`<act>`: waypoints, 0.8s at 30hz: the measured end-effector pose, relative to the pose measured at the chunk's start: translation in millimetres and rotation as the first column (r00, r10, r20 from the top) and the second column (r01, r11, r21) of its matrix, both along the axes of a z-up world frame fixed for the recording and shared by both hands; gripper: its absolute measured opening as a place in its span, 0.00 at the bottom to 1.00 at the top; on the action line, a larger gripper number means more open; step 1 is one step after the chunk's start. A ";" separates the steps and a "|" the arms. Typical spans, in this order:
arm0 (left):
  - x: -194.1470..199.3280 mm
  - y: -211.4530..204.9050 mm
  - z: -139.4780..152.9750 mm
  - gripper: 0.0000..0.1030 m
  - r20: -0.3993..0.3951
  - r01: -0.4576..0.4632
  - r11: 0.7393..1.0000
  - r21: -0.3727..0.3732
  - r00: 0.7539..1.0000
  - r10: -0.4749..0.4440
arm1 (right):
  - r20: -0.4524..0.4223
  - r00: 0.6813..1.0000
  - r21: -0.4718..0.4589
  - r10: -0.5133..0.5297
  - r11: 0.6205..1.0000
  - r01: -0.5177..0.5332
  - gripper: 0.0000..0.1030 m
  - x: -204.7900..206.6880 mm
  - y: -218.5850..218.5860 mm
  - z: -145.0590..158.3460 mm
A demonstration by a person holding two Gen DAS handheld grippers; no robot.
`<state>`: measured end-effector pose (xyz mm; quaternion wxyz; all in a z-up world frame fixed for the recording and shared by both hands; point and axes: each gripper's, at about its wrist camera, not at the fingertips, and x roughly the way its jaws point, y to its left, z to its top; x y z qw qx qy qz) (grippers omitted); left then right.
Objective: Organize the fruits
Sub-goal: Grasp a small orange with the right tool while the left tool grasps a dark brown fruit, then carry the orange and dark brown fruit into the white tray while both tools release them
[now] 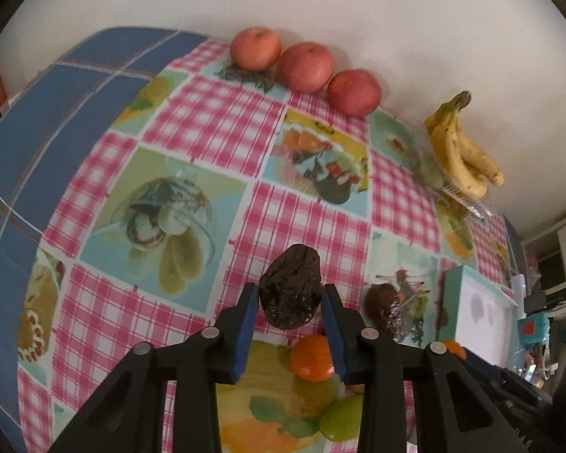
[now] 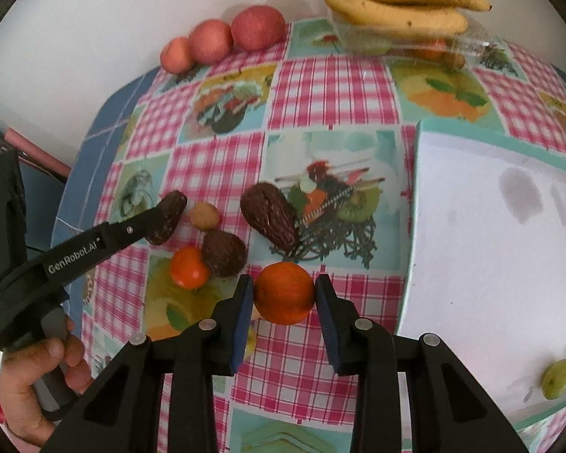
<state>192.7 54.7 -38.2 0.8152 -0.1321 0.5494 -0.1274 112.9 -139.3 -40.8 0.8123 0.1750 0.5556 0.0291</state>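
Worktop (image 1: 305, 222): checked fruit-print cloth against a white wall.
Left tongs (image 1: 289, 304): pinching a dark wrinkled fruit (image 1: 289, 288).
Right tongs (image 2: 284, 294): pinching an orange (image 2: 284, 293).
Right view only: green grape (image 2: 557, 378) in white tray (image 2: 471, 226).

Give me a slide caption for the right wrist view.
Right gripper clamps an orange over the checkered tablecloth, beside the white tray.

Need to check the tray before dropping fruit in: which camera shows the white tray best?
Right wrist view: the white tray fills its right side, interior visible, one green fruit inside near the front. The left wrist view shows it only small at the right edge.
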 end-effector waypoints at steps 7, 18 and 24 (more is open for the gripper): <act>-6.0 -3.4 31.1 0.35 0.068 0.016 0.999 -0.028 0.998 -0.014 | 0.086 0.996 -0.011 -0.032 0.999 0.033 0.34 -6.0 -11.9 34.0; -21.3 -37.0 60.0 0.35 0.138 0.085 0.996 -0.010 0.987 -0.083 | 0.122 0.985 -0.024 -0.124 0.991 0.128 0.34 -22.3 -54.2 50.7; -29.3 -63.4 66.9 0.35 0.150 0.139 0.990 -0.009 0.979 -0.136 | 0.129 0.969 -0.028 -0.211 0.976 0.216 0.34 -36.5 -93.8 54.8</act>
